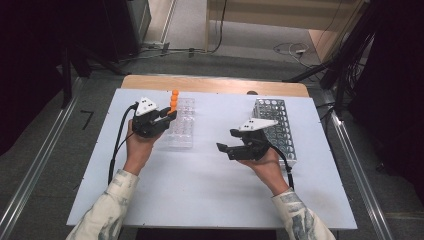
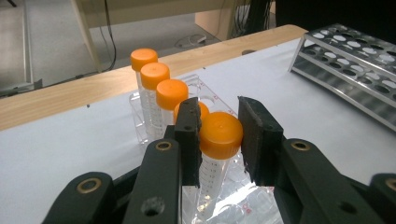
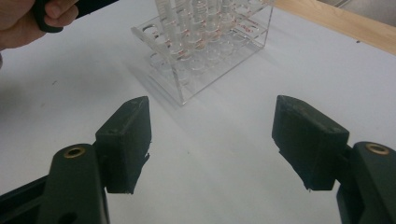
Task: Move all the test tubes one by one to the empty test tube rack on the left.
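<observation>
Right now the left tool [image 2: 218,140] sits at the near end of the clear plastic rack [image 2: 243,205], with its two black jaws on either side of the nearest orange-capped tube [image 2: 219,137]. In the left gripper view the left jaw lies against the cap, while a thin gap shows between the cap and the right jaw, so the jaws bracket the tube but are not clamped on it. That tube stands upright in the rack, first in a row of five orange-capped tubes; the other four tubes [image 2: 161,88] line up behind it toward the wooden edge [image 2: 56,102] of the surface. In the high view the left tool [image 1: 167,117] is at the rack's [image 1: 182,132] left side, on the left half of the white surface [image 1: 200,185], with the orange caps [image 1: 174,100] showing just beyond it.

The right tool [image 1: 226,141] is held above the middle of the surface, well apart from the clear rack and just left of the metal rack [image 1: 277,125] that stands on the right half. Its jaws are spread wide with nothing between them; in the right gripper view the right tool [image 3: 224,140] points toward the clear rack [image 3: 205,60], with bare white surface [image 3: 215,186] under the jaws
</observation>
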Motion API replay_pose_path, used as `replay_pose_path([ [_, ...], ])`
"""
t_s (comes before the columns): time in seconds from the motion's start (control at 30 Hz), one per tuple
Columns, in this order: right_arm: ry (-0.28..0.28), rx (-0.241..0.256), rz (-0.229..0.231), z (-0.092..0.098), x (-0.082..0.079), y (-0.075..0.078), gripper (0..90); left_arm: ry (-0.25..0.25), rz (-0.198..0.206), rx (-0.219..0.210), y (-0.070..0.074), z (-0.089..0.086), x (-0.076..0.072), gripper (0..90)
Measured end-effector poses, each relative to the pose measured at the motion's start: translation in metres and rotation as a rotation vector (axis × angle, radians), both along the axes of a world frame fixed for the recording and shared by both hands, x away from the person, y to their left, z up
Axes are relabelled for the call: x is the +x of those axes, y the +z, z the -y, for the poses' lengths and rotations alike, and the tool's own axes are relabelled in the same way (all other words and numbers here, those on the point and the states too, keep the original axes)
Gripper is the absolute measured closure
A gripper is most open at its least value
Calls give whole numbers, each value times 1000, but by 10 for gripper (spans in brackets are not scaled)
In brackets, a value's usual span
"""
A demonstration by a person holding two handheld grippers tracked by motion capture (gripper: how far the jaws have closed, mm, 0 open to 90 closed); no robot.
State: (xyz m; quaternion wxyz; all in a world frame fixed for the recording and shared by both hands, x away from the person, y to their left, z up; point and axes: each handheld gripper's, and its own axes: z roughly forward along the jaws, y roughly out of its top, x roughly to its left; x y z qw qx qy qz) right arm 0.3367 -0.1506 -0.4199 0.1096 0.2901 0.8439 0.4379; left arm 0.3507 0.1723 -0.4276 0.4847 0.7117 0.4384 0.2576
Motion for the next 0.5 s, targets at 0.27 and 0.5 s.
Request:
replay_pose_path([
  [0.27, -2, 0, -5, 0, 0, -1, 268, 6, -2, -1, -2, 1, -1, 700],
  [0.5, -3, 2, -6, 0, 0, -1, 267, 6, -10, 10, -4, 2, -1, 696],
])
